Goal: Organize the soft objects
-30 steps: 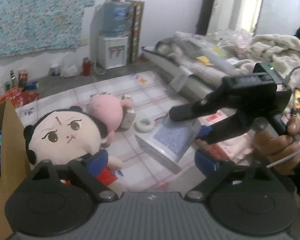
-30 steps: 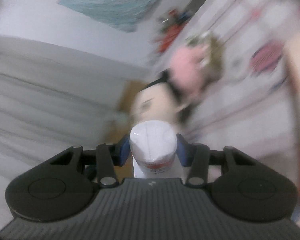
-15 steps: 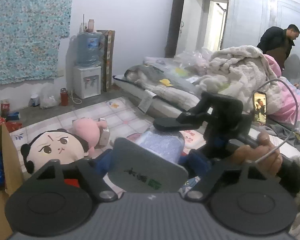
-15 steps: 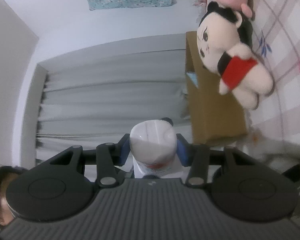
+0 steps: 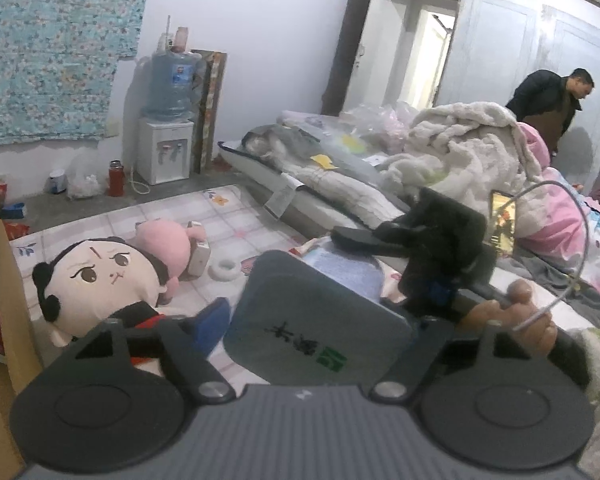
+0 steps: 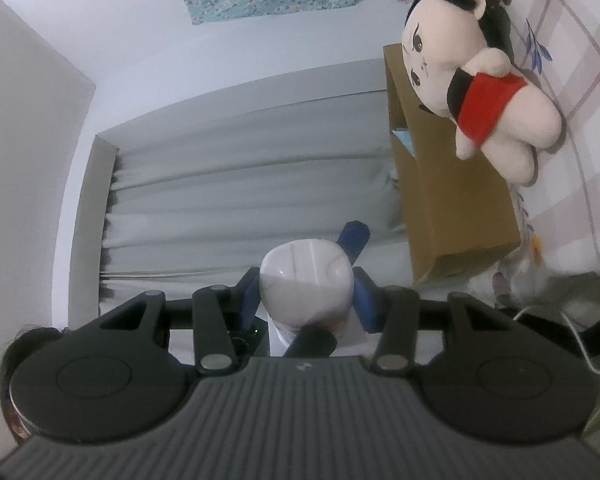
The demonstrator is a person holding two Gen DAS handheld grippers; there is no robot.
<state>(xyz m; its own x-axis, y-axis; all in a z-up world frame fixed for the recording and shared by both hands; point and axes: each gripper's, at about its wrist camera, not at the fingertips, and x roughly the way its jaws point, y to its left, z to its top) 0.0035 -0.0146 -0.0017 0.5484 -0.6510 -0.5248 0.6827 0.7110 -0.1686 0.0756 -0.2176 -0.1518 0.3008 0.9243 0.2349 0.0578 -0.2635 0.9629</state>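
Observation:
A soft pack of tissues in grey-blue wrap [image 5: 300, 312] hangs in the air between both grippers. My left gripper [image 5: 320, 332] has the pack's printed end between its blue pads, which touch it while the jaws are still closing. My right gripper [image 5: 364, 264], held by a hand [image 5: 508, 316], grips the far end. In the right wrist view my right gripper [image 6: 306, 292] is shut on the pack's white end [image 6: 304, 276], with a blue left fingertip [image 6: 354, 240] against it. A big-headed doll [image 5: 100, 284] [image 6: 472, 80] and a pink plush [image 5: 164, 244] lie on the floor mat.
An open cardboard box [image 5: 8, 300] [image 6: 452, 200] stands beside the doll. A low bed with piled blankets [image 5: 440, 160] runs along the right, where a person [image 5: 552, 96] stands. A white tape ring [image 5: 225, 268] lies on the mat. A water dispenser [image 5: 164, 152] stands by the far wall.
My left jaws have narrowed around the pack, which the right gripper brought between them. The right gripper rolled, so the doll and box now sit upper right in its view.

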